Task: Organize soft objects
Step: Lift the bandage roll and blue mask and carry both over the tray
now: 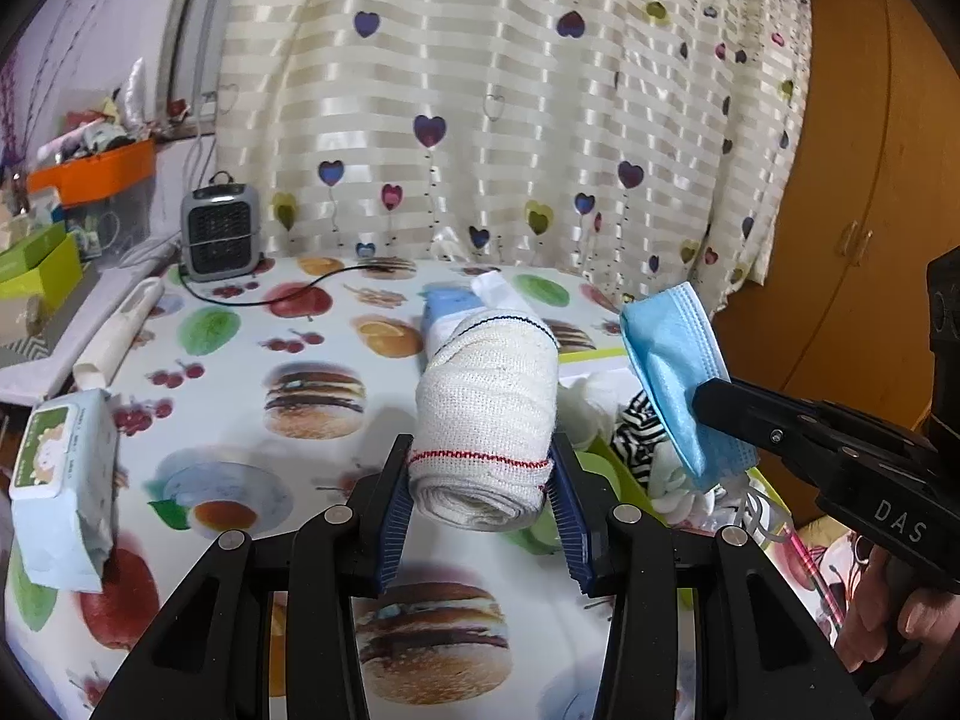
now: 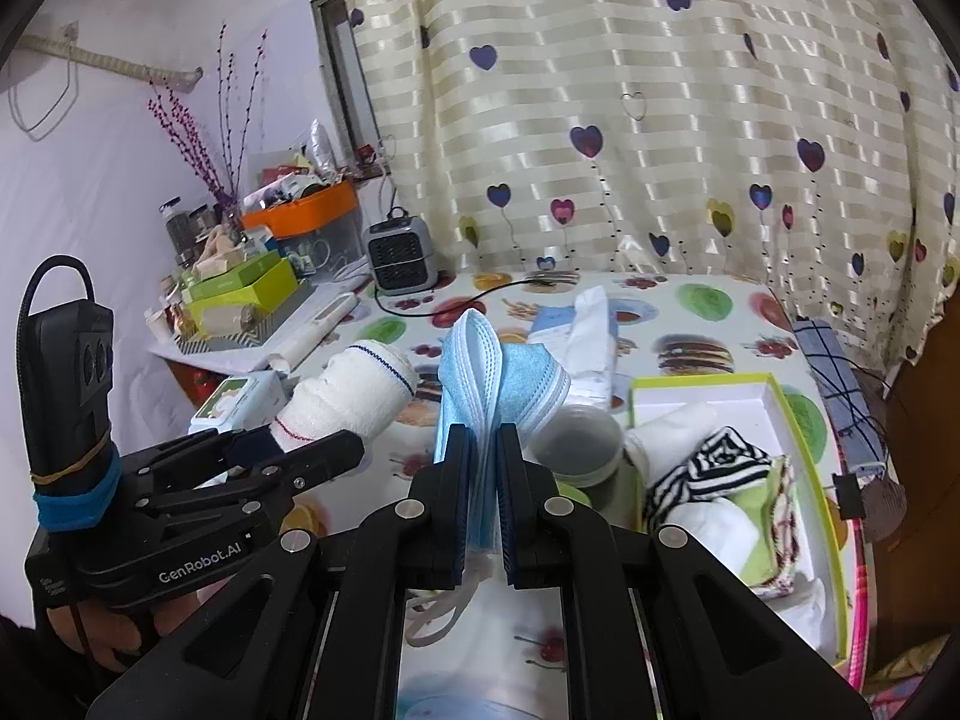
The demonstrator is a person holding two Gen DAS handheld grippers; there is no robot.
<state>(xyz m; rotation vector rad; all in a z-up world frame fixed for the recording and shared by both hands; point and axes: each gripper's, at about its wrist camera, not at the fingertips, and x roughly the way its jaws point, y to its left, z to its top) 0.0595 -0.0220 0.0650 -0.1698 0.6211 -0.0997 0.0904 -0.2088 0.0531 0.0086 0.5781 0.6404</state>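
My left gripper (image 1: 483, 480) is shut on a rolled white cloth (image 1: 492, 414) with red and blue stitch lines, held above the table; the roll also shows in the right wrist view (image 2: 342, 390). My right gripper (image 2: 483, 450) is shut on a folded blue face mask (image 2: 480, 360), which also shows in the left wrist view (image 1: 678, 372). A green-rimmed white box (image 2: 798, 420) at the right holds a striped black-and-white cloth (image 2: 720, 462) and other soft items.
A wet-wipes pack (image 1: 60, 480) lies at the table's left edge. A small grey heater (image 1: 219, 234) with a black cord stands at the back. A grey cup (image 2: 576, 444) sits beside the box. A blue-and-white packet (image 2: 576, 330) lies mid-table. Cluttered shelves are at the left.
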